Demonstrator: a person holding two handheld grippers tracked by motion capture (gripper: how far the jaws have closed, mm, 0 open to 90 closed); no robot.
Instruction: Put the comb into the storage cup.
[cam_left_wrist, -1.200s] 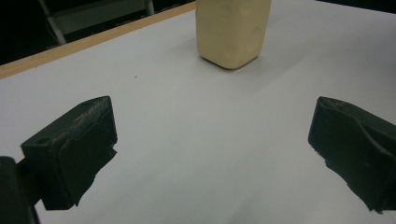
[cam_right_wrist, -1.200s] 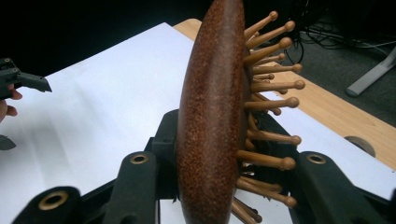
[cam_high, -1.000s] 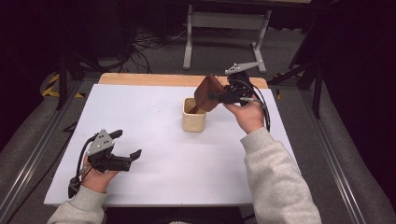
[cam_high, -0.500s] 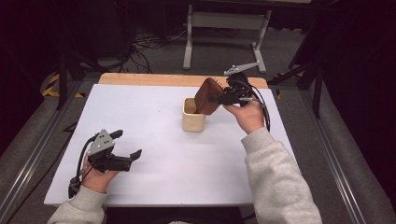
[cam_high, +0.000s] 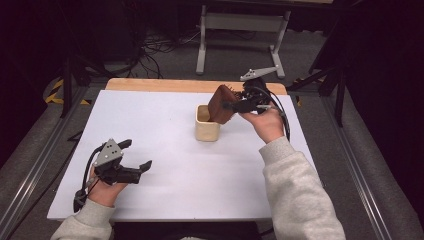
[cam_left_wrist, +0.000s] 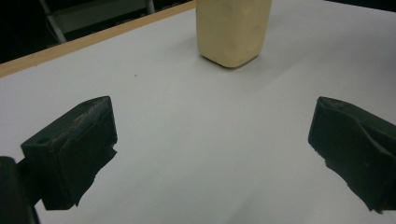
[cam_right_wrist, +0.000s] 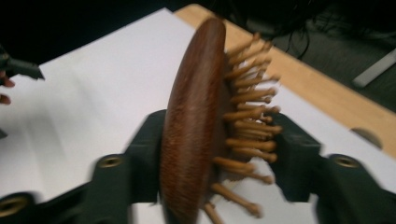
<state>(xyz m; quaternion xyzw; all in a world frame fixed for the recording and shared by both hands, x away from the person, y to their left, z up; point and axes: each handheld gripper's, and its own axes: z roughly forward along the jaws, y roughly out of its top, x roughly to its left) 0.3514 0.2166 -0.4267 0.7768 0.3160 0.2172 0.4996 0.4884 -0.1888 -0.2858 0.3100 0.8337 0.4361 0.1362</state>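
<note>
Right gripper (cam_high: 231, 106) clamped a wooden hairbrush (cam_right_wrist: 196, 126) (bristles tilted) above the cream cup (cam_high: 207, 123). Left gripper (cam_high: 136, 169) rested wide open, holding nothing.

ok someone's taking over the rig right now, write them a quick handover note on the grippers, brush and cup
Right gripper: shut on the wooden brush, one jaw on its smooth back, the other among the bristle pins. It holds the brush tilted above the beige cup at the far middle of the white table.
Left gripper: open and holding nothing, low over the near left of the table, pointing toward the cup.
Done: brush picked up and brought over the cup.
Left: the brush's lower end looks at or just inside the cup's mouth; probably lower it in and let go. Whether it touches the cup cannot be told.
</note>
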